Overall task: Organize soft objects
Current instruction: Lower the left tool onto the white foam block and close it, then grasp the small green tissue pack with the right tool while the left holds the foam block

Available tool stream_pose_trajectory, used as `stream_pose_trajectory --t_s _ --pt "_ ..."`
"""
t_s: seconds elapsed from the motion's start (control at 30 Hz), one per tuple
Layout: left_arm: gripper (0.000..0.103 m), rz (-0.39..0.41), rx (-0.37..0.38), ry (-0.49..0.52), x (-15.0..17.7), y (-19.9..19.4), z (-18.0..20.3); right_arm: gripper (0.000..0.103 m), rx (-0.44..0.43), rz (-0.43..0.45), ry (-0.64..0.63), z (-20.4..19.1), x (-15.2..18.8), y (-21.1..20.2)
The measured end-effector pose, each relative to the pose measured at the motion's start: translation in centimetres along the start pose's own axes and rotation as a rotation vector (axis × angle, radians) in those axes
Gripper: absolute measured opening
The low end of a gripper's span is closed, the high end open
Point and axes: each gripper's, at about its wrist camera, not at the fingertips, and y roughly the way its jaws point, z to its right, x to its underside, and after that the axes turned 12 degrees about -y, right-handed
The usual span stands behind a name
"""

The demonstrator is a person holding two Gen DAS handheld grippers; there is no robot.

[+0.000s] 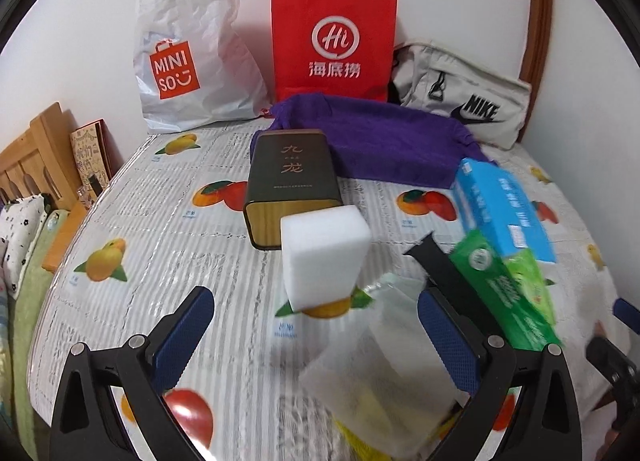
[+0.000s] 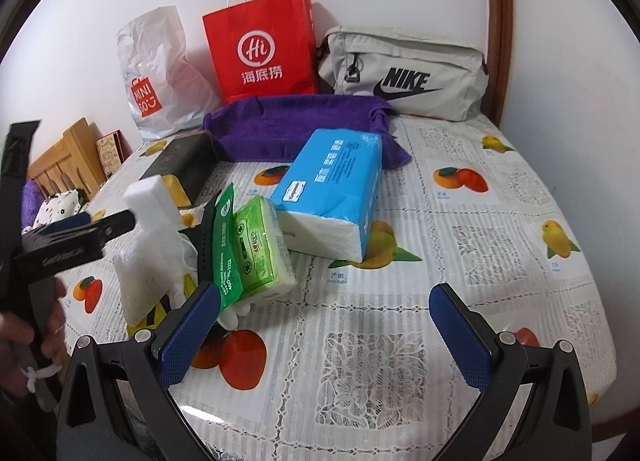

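Both tongs are standing spread, gripping nothing. Left tongs (image 1: 316,345) are hovering low over the desk (image 2: 500,261); right tongs (image 2: 324,331) are hanging at the lower middle of their frame.

The sponge (image 1: 326,255), a white block, is standing just above centre in the left view, straight ahead of the left tongs and between the lines of their pads. Its long axis is running up the frame, leaning slightly. Behind it, touching or nearly so, a dark tin (image 1: 292,181) is lying on its side. A blurred translucent pouch (image 1: 384,361) is lying nearer, partly between the pads.

In the right view the green pack (image 2: 260,249) is sitting just above the left pad, tilted, and the blue pack (image 2: 332,189) is lying beyond it at centre, long axis running toward the upper right. The purple towel (image 2: 296,121) is lying at the back.

Judgement: the left tongs are nearer the sponge; the right tongs are nearer both packs.
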Motion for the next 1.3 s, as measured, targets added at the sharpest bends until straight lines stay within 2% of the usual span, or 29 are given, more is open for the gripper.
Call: stream_pose_trajectory --t_s 0.3,0.37,0.43,0.47,0.53,0.6,0.73,0.9,1.0,1.07,1.13,1.23,1.3 --pt "0.103 -0.015 -0.047 0.005 -1.8 3.9 0.8 0.103 -0.048 -0.024 -0.021 -0.4 -0.7 2.7" --pt "0.095 -0.026 -0.041 0.008 -1.9 4.6 0.7 0.1 -0.062 -0.028 -0.026 -0.5 -1.1 3.5" --pt "0.076 -0.034 -0.036 0.004 -1.9 4.9 0.6 0.094 -0.074 -0.036 -0.027 -0.5 -1.4 4.3" --pt "0.073 -0.046 -0.031 0.001 -1.9 5.2 0.4 0.093 -0.079 -0.04 -0.026 -0.4 -1.5 4.5" --pt "0.059 -0.063 -0.012 -0.001 -1.8 5.6 0.3 0.093 -0.087 -0.049 -0.019 -0.1 -1.7 5.0" --pt "0.052 -0.077 0.007 -0.003 -1.8 5.9 0.1 0.093 -0.097 -0.054 -0.01 0.2 -1.8 5.4" --pt "0.052 -0.077 0.028 -0.004 -1.8 6.0 -0.1 0.091 -0.169 -0.068 0.028 0.9 -1.9 6.7" --pt "0.052 -0.087 0.047 -0.014 -2.0 6.2 -0.3 0.08 -0.251 -0.094 0.021 0.4 -2.3 8.3" --pt "0.052 -0.092 0.057 -0.018 -2.1 6.3 -0.5 0.064 -0.297 -0.092 0.019 -0.1 -2.4 9.0" --pt "0.052 -0.093 0.057 -0.012 -2.1 6.3 -0.5 0.044 -0.346 -0.086 0.032 -0.2 -2.5 9.1" --pt "0.052 -0.093 0.055 -0.003 -2.1 6.3 -0.3 0.04 -0.388 -0.082 0.046 -0.3 -2.6 8.9" --pt "0.052 -0.093 0.057 -0.001 -2.1 6.3 -0.3 0.032 -0.375 -0.072 0.024 -0.5 -2.6 8.1" --pt "0.052 -0.096 0.061 0.001 -2.1 6.2 -0.3 0.029 -0.382 -0.076 0.016 -0.5 -2.5 7.5"
